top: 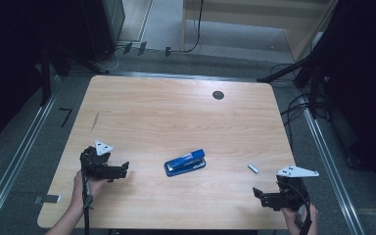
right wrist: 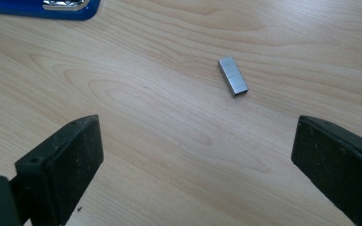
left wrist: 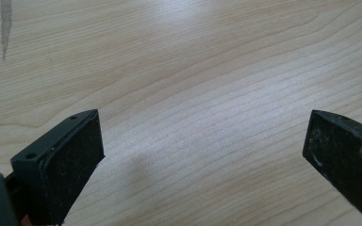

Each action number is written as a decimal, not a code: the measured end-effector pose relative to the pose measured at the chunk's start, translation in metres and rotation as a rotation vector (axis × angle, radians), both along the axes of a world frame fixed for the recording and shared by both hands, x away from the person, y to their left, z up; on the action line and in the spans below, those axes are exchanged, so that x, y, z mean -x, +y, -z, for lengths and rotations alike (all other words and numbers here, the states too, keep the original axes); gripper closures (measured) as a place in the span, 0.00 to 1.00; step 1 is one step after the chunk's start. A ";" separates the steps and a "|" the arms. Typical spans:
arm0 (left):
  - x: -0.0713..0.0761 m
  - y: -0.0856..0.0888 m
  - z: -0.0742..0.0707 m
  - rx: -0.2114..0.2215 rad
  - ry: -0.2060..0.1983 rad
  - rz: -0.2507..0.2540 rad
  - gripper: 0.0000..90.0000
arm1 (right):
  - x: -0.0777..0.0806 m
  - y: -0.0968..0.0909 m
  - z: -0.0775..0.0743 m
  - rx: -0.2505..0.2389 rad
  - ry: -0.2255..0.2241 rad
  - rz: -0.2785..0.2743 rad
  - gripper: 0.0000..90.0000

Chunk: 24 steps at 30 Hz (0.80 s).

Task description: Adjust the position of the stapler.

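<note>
A blue stapler with a silvery metal top lies closed near the middle of the wooden table. A small grey staple strip lies to its right. The left gripper and right gripper both hover with jaws wide, empty.

My left gripper and right gripper are matte black, each topped with a pale grey three-cornered plate and trailing a black cable. Their flat, scuffed jaw pads carry small screw holes. My forearms are bare.
</note>
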<state>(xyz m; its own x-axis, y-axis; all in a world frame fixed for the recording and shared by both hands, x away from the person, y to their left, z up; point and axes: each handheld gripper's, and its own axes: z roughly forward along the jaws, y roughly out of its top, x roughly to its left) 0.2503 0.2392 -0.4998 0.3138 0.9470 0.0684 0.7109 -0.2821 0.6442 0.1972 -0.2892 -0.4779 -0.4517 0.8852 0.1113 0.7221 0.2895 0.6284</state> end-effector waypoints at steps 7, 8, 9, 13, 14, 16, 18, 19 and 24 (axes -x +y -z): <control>-0.002 -0.006 -0.001 -0.003 0.007 0.023 0.00 | -0.005 0.000 0.008 0.026 0.035 -0.008 0.03; -0.003 -0.009 -0.002 -0.004 0.009 0.039 0.00 | -0.006 0.000 0.010 0.029 0.045 -0.010 0.03; -0.003 -0.009 -0.002 -0.004 0.009 0.039 0.00 | -0.006 0.000 0.010 0.029 0.045 -0.010 0.03; -0.006 -0.018 -0.004 0.001 0.009 0.075 0.00 | -0.007 -0.001 0.015 0.045 0.055 -0.015 0.03; -0.007 -0.021 -0.004 0.004 0.011 0.086 0.00 | -0.007 -0.002 0.016 0.050 0.060 -0.015 0.03; -0.009 -0.026 -0.005 0.016 0.011 0.120 0.00 | -0.007 -0.003 0.020 0.063 0.070 -0.019 0.03; -0.010 -0.031 -0.006 0.019 0.002 0.149 0.00 | -0.007 -0.004 0.021 0.072 0.072 -0.023 0.02; -0.010 -0.034 -0.006 0.024 0.002 0.167 0.00 | -0.006 -0.004 0.022 0.079 0.066 -0.016 0.01; -0.012 -0.051 -0.004 0.025 0.011 0.220 0.00 | -0.007 -0.008 0.026 0.071 0.085 -0.022 0.01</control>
